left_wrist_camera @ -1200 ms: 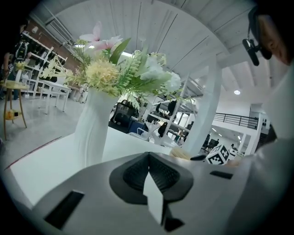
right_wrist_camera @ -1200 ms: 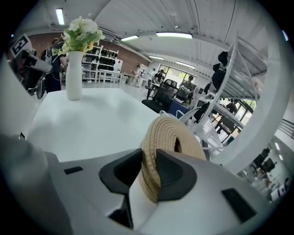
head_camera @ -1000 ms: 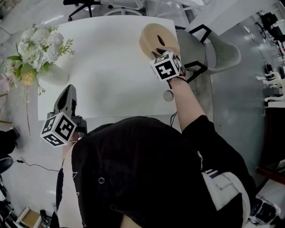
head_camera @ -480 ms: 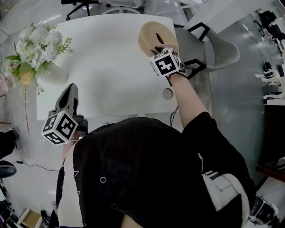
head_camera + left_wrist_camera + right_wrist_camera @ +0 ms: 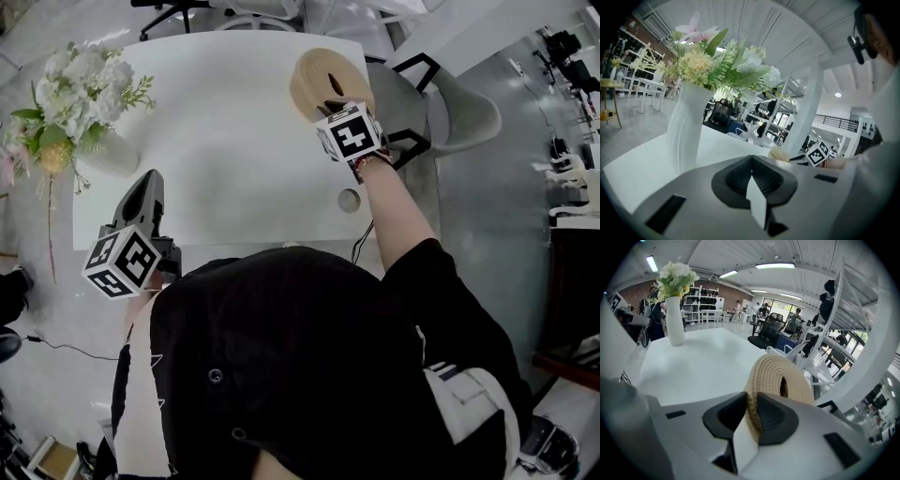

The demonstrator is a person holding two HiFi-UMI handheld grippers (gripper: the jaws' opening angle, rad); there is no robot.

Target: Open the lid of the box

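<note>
A round woven straw box (image 5: 317, 75) stands at the far right of the white table (image 5: 234, 141). Its lid (image 5: 780, 376) tilts up on edge, with a dark gap showing behind it. My right gripper (image 5: 334, 99) reaches down to the box's near side. Its jaws have just been closing, and the lid's rim now sits between the pads (image 5: 774, 416), touched from both sides. My left gripper (image 5: 145, 192) hovers over the table's near left edge, far from the box, with its jaws (image 5: 752, 164) shut on nothing.
A white ribbed vase (image 5: 114, 155) of flowers (image 5: 84, 94) stands at the table's left edge, just beyond my left gripper. A round cable hole (image 5: 349, 199) lies near the front right corner. A grey chair (image 5: 464, 108) stands right of the table.
</note>
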